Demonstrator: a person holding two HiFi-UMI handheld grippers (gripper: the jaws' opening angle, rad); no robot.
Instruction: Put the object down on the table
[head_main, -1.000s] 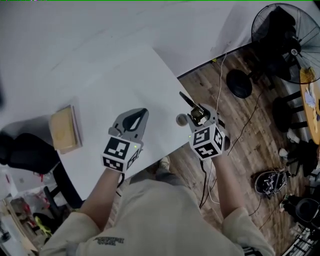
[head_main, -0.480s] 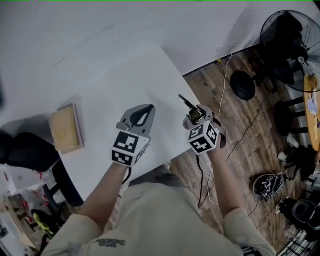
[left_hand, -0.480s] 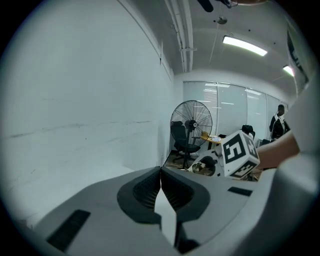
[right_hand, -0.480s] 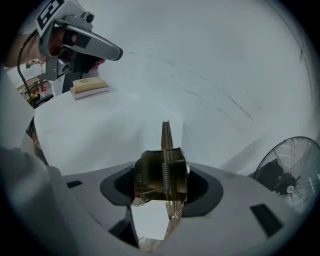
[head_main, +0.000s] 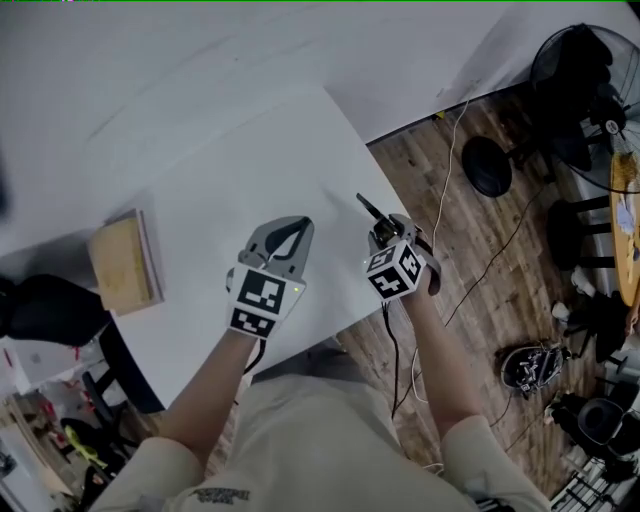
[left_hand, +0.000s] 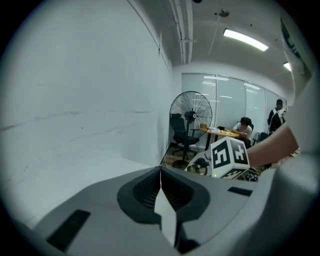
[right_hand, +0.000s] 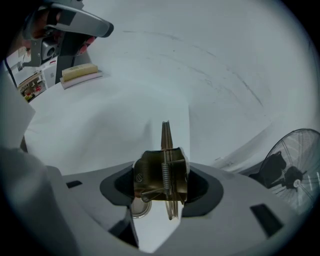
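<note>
- Plainly, the right gripper (right_hand: 161, 175) was pinching a brass-coloured metal object (right_hand: 150, 176) with a coil spring, its thin blade pointing away between the jaws.
- Seen from the head view, that object sat just right of centre, at the right edge of the white table (head_main: 250, 150). It seemed to be held above the top, though contact was unclear.
- The left gripper (left_hand: 161, 172), left of it over the table, had its jaws pressed together on nothing.
- A tan block (head_main: 118, 262) lay at the frame's left, well apart.
</note>
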